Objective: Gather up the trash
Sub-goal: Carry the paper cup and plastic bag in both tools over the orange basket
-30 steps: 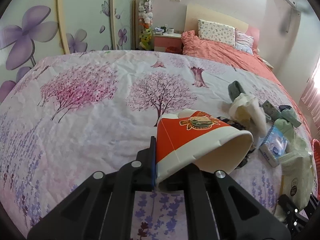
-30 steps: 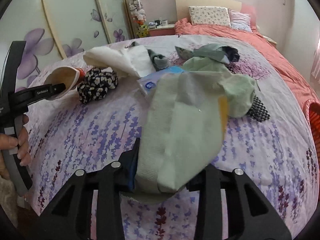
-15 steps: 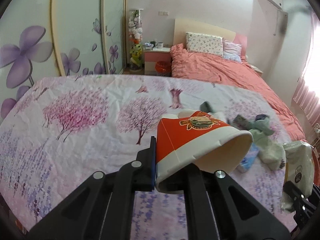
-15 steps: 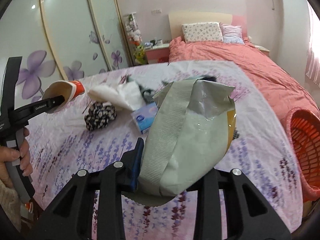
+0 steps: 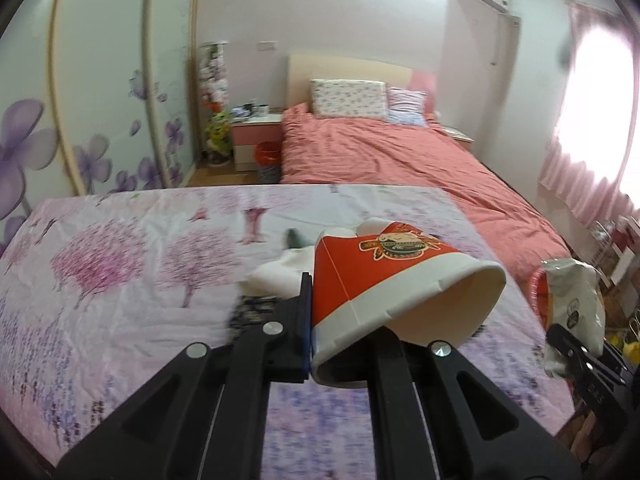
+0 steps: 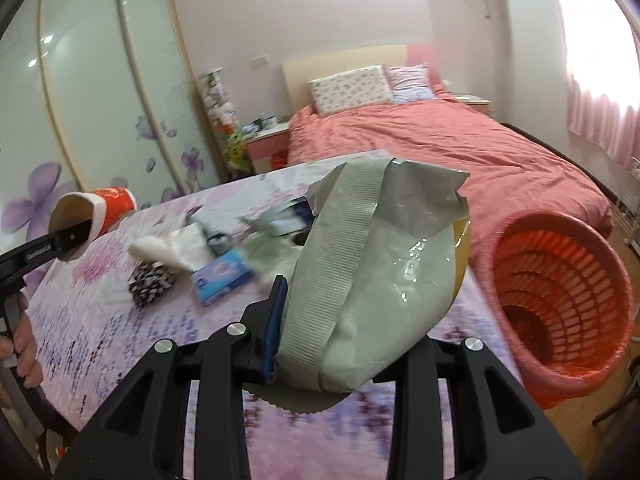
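Observation:
My left gripper [image 5: 340,344] is shut on the rim of a red and white paper cup [image 5: 384,284], which lies tilted with its mouth to the right, lifted above the floral bedsheet [image 5: 120,280]. The same paper cup [image 6: 96,212] and left gripper show at the left of the right wrist view. My right gripper [image 6: 344,344] is shut on a crumpled pale green foil bag [image 6: 380,276], held up over the bed's right side. An orange-red mesh basket [image 6: 560,304] stands on the floor just right of the bag. The foil bag [image 5: 572,300] also appears at the right edge of the left wrist view.
On the sheet lie a white tissue wad [image 6: 176,248], a black-and-white knitted piece [image 6: 150,286], a blue tissue pack [image 6: 222,276] and more litter behind the bag. A coral bed [image 6: 440,148] lies beyond. A hand [image 6: 24,344] holds the left gripper's handle.
Both grippers have risen and drawn back from the bed with their loads. The right view has swung right, so the orange-red basket is now fully in sight beside the bag.

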### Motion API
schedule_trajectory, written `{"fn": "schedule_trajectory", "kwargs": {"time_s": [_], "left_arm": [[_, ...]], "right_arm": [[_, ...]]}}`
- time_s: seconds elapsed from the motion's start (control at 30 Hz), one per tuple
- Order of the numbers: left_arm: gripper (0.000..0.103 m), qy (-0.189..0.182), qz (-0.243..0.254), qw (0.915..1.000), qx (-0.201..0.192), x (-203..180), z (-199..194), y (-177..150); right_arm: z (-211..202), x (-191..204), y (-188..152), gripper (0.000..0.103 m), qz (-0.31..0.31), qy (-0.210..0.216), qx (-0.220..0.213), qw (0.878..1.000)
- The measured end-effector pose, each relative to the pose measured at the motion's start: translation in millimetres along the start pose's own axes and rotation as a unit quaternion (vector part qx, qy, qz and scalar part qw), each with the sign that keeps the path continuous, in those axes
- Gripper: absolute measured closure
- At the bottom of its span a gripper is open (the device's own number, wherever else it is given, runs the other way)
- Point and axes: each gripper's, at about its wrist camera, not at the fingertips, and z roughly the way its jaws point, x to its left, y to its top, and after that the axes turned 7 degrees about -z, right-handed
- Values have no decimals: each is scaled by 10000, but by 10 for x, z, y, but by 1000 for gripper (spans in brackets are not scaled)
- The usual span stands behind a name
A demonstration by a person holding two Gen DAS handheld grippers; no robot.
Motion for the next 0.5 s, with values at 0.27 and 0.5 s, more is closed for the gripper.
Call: {"fn": "schedule_trajectory", "kwargs": {"time_s": [0.27,0.5], "left_arm": [[96,-571,385,9975,134,-702,87,-105],[96,-1099,622,9915,313,-1329,198,-246]], "right_arm": [[-147,-506,-72,70,293,-487,-108,9983],[-237,-931,-126,70,584,-803,-175,9949]]}}
